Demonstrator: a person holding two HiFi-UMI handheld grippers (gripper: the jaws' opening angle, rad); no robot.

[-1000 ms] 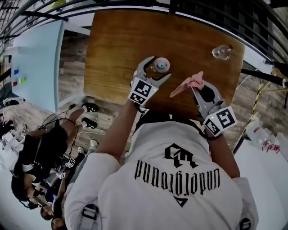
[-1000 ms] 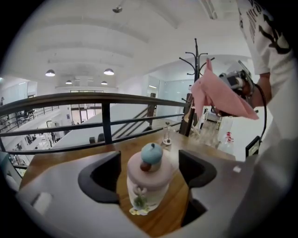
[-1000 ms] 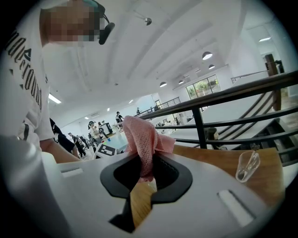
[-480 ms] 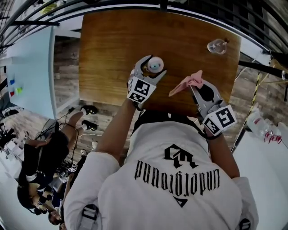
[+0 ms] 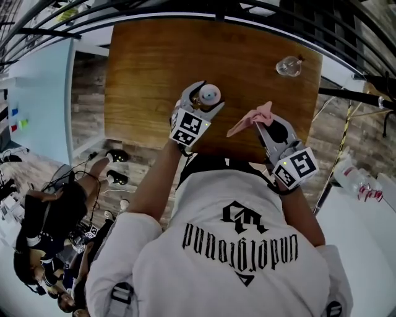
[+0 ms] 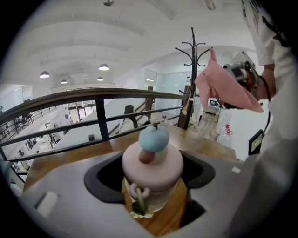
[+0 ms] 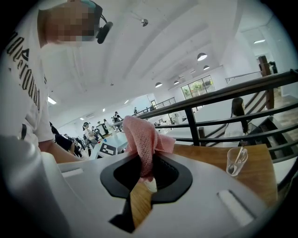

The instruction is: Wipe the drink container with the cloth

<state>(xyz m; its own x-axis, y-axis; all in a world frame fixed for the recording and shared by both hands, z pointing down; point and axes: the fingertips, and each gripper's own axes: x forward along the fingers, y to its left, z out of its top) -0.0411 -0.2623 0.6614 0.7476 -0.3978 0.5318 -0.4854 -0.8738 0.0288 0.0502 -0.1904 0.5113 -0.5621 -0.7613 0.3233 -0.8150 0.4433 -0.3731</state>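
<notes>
The drink container (image 5: 209,94), a small bottle with a pink lid and a blue knob (image 6: 153,139), stands upright on the wooden table (image 5: 154,68) near its front edge. My left gripper (image 5: 211,95) is around it, one jaw on each side. In the left gripper view (image 6: 151,181) dark gaps show on both sides of the lid, so the jaws stand open. To the right, just above the table edge, my right gripper (image 5: 260,124) is shut on a pink cloth (image 5: 250,119), whose bunched end sticks up out of the jaws (image 7: 145,179).
A clear plastic cup (image 5: 288,65) with a spoon in it stands at the table's far right corner. A black railing (image 5: 185,9) runs behind the table. Below it on the left, a person (image 5: 49,217) sits on the floor among cables.
My left gripper has slid forward so the container now sits centred between its jaws, no longer near the right jaw. The right gripper with the cloth has barely moved.
</notes>
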